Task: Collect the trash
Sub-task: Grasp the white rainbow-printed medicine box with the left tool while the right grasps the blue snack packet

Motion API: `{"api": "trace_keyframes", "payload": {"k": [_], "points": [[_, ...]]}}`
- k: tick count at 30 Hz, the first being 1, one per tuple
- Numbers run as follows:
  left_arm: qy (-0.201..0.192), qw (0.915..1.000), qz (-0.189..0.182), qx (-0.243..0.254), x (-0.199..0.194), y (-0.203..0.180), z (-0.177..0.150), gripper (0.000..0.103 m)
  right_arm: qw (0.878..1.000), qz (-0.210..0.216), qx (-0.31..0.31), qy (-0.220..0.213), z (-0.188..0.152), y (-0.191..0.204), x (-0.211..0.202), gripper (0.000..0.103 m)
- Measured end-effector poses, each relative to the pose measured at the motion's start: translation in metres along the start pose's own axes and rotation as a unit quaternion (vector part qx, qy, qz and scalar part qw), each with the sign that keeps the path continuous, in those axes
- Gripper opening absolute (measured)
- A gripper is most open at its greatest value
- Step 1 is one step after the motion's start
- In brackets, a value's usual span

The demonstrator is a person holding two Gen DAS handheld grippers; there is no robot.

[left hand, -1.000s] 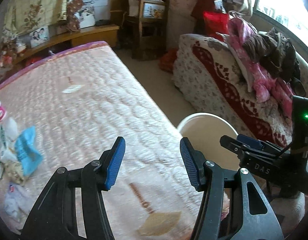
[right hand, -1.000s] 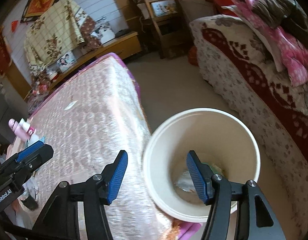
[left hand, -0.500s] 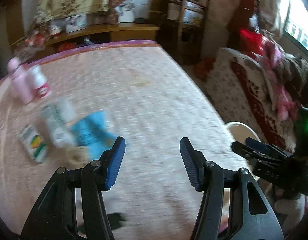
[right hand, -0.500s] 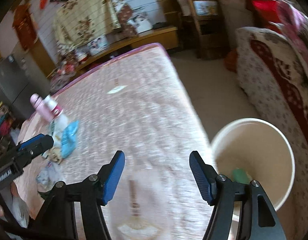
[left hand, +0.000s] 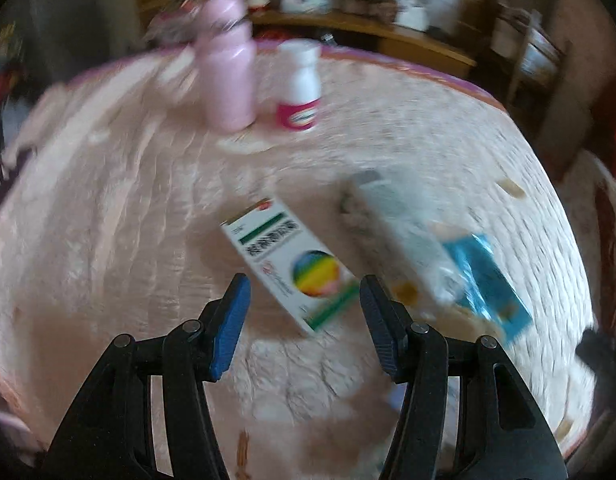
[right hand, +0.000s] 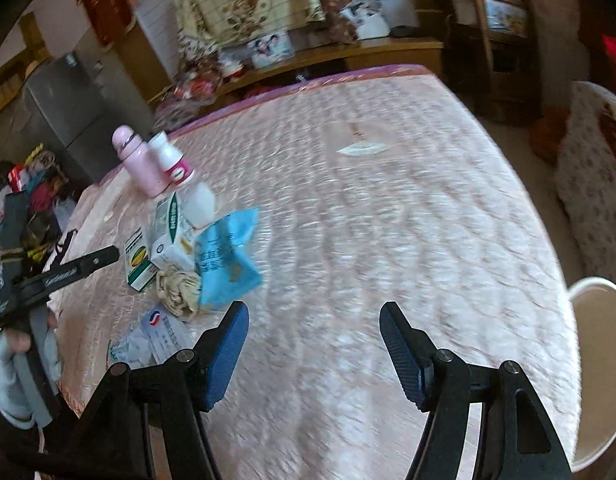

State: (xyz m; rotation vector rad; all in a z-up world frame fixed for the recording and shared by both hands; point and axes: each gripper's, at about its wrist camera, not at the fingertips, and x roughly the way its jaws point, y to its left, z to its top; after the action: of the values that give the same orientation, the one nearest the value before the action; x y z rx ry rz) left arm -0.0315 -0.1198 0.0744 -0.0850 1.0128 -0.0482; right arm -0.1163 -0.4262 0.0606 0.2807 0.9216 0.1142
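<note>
My left gripper [left hand: 304, 292] is open and empty, just above a white carton with a rainbow circle and green stripes [left hand: 294, 268] on the pink mattress [left hand: 128, 240]. Right of the carton lie a long pale box [left hand: 404, 240] and a blue wrapper [left hand: 488, 280]. My right gripper [right hand: 312, 324] is open and empty over the mattress [right hand: 388, 220]. The trash pile shows to its left: blue wrapper [right hand: 228, 256], crumpled paper [right hand: 180, 292], rainbow carton [right hand: 138, 260]. The white bin [right hand: 600, 360] stands at the right edge. The left gripper [right hand: 68, 272] appears at the far left.
A pink bottle [left hand: 228, 76] and a white bottle with a magenta label [left hand: 300, 88] stand upright behind the trash. A flat packet [right hand: 160, 336] lies near the mattress's front edge. A patterned sofa [right hand: 588, 168] is on the right, a wooden shelf [right hand: 368, 48] behind.
Both grippers have swung left, away from the bin and across the mattress. The left one now hovers over the rainbow carton. Both stayed open and empty.
</note>
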Motion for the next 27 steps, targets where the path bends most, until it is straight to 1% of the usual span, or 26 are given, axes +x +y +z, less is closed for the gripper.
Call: {"api": "trace_keyframes", "payload": {"k": [1, 3, 6, 7, 8, 14, 15, 16, 18, 19, 21, 22, 25, 27], "points": [[0.009, 0.9997, -0.007, -0.021, 0.01, 0.007, 0.004, 0.055, 1.0, 0.004, -0.002, 0.006, 0.003, 0.006, 0.008, 0.066], [0.016, 0.9989, -0.014, -0.042, 0.022, 0.011, 0.008, 0.055, 1.0, 0.012, -0.003, 0.015, 0.009, 0.013, 0.018, 0.066], [0.021, 0.9978, -0.004, -0.063, 0.043, 0.011, 0.014, 0.056, 1.0, 0.017, -0.008, 0.019, 0.013, 0.021, 0.025, 0.066], [0.017, 0.9975, -0.007, -0.069, 0.045, 0.01, 0.017, 0.06, 1.0, 0.018, -0.011, 0.021, 0.015, 0.024, 0.028, 0.066], [0.018, 0.9975, -0.002, -0.069, 0.048, 0.009, 0.018, 0.06, 1.0, 0.019, -0.013, 0.021, 0.017, 0.026, 0.029, 0.066], [0.027, 0.9982, 0.006, -0.054, 0.059, 0.011, 0.026, 0.062, 0.999, 0.019, -0.018, 0.03, 0.025, 0.028, 0.045, 0.069], [0.034, 0.9982, 0.009, -0.049, 0.063, 0.012, 0.026, 0.063, 0.999, 0.02, -0.017, 0.031, 0.027, 0.029, 0.049, 0.069], [0.052, 0.9978, 0.011, -0.039, 0.069, 0.01, 0.025, 0.063, 0.999, 0.022, -0.016, 0.032, 0.029, 0.03, 0.053, 0.069], [0.046, 0.9986, 0.024, -0.007, 0.07, 0.002, 0.022, 0.064, 0.999, 0.019, -0.014, 0.035, 0.033, 0.032, 0.062, 0.069], [0.054, 0.9982, 0.026, 0.008, 0.07, -0.001, 0.02, 0.064, 0.999, 0.016, -0.017, 0.04, 0.035, 0.035, 0.069, 0.069], [0.056, 0.9983, 0.01, 0.012, 0.065, 0.001, 0.016, 0.063, 0.998, 0.017, -0.026, 0.048, 0.038, 0.041, 0.079, 0.069], [0.058, 0.9983, -0.005, 0.008, 0.061, 0.006, 0.012, 0.058, 0.998, 0.015, -0.033, 0.051, 0.04, 0.046, 0.085, 0.069], [0.055, 0.9984, -0.01, 0.013, 0.051, 0.018, -0.001, 0.057, 0.996, 0.022, -0.062, 0.061, 0.044, 0.064, 0.102, 0.069], [0.057, 0.998, -0.019, 0.018, 0.045, 0.025, -0.011, 0.057, 0.994, 0.018, -0.082, 0.071, 0.046, 0.075, 0.115, 0.07]]}}
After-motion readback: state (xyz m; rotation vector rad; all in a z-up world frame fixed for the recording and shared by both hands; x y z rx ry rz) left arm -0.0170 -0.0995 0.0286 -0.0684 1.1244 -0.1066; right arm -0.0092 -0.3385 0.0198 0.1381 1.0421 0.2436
